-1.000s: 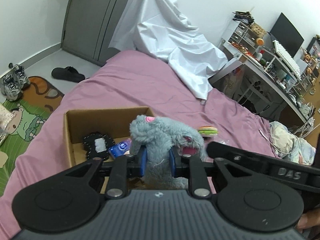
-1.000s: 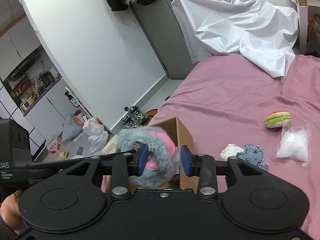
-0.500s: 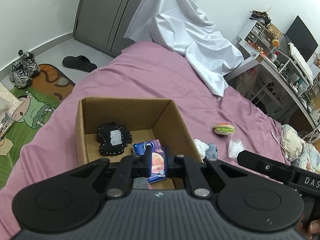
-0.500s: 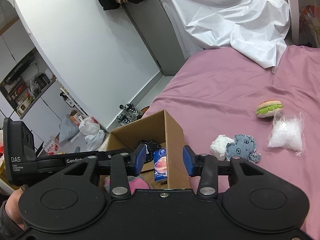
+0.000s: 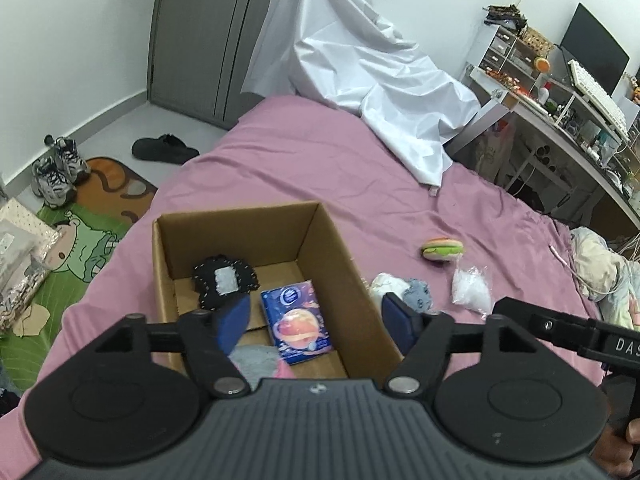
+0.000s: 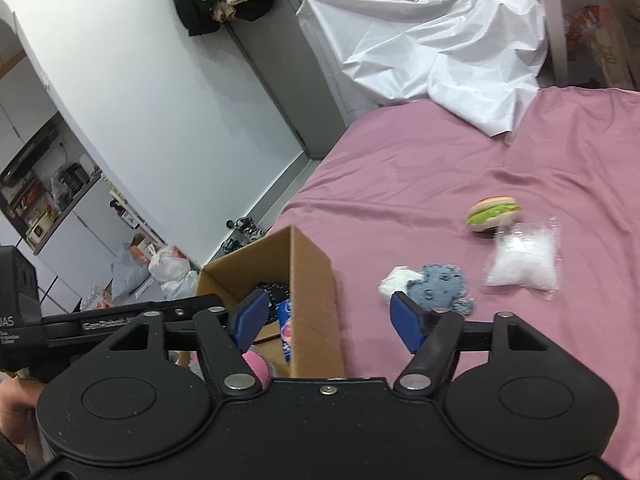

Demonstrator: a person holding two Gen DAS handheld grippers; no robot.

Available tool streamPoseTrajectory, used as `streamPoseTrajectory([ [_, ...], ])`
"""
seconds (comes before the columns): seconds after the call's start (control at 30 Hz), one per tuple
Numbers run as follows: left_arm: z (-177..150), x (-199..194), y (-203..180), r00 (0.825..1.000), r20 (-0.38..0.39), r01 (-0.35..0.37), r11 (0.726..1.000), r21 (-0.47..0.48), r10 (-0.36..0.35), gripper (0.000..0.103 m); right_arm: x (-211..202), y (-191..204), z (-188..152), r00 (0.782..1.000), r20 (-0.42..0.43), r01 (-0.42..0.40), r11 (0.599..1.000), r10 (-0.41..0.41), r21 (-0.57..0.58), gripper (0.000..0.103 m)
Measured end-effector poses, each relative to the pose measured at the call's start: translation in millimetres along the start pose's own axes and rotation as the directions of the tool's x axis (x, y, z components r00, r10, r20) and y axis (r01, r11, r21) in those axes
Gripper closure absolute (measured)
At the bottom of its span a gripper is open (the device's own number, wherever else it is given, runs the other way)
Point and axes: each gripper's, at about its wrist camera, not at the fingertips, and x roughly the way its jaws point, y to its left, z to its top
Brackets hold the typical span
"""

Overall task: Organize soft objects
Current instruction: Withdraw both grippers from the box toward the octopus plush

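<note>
An open cardboard box (image 5: 340,256) (image 6: 312,280) stands on the pink bed. Inside lie a black plush with a white patch (image 5: 224,280), a blue tissue pack (image 5: 298,324) and, at the near end, a grey and pink plush (image 5: 256,360) (image 6: 256,364). My left gripper (image 5: 314,320) hangs above the box, its jaws opening with nothing held between them. My right gripper (image 6: 328,318) is over the box's right wall, its jaws opening too and empty. To the right of the box lie a blue-grey octopus plush (image 6: 440,288), a white crumpled cloth (image 6: 398,280), a burger toy (image 6: 494,212) and a clear bag of white filling (image 6: 524,260).
A white sheet (image 5: 360,68) is heaped at the bed's far end. A cluttered desk (image 5: 560,120) runs along the right. Shoes (image 5: 56,172), a slipper (image 5: 164,148) and a cartoon mat (image 5: 80,240) lie on the floor to the left. A person's hand (image 6: 16,400) holds the left gripper.
The grey plush, gripped by both grippers a second ago, now lies in the box. Both jaws have spread wider; the left one closed in between and then reopened.
</note>
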Motion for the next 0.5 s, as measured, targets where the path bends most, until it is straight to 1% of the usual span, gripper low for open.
streamPoseTrajectory([
  [0.1,1,-2,-10,1.0,0.002,-0.008,1.0,0.014,0.008,0.028,-11,-8,1,1.0,0.018,0.017,1.0,-0.018,0.01,0.026],
  [0.23,2,-1,-20,1.0,-0.012,-0.009,1.0,0.03,0.009,0.026,-24,-20,3,0.999,0.039,0.03,0.999,-0.032,0.034,0.021],
  [0.33,1,-2,-30,0.999,-0.031,-0.004,0.999,0.053,0.005,0.026,-32,-27,4,0.998,0.054,0.04,0.998,-0.042,0.048,0.013],
  [0.4,0,-3,-35,0.999,-0.043,0.001,0.998,0.067,0.002,0.023,-36,-32,3,0.997,0.061,0.043,0.997,-0.047,0.058,0.007],
  [0.5,-2,-5,-43,0.998,-0.059,0.002,0.996,0.086,0.003,0.02,-41,-38,2,0.997,0.061,0.049,0.996,-0.053,0.074,0.004],
])
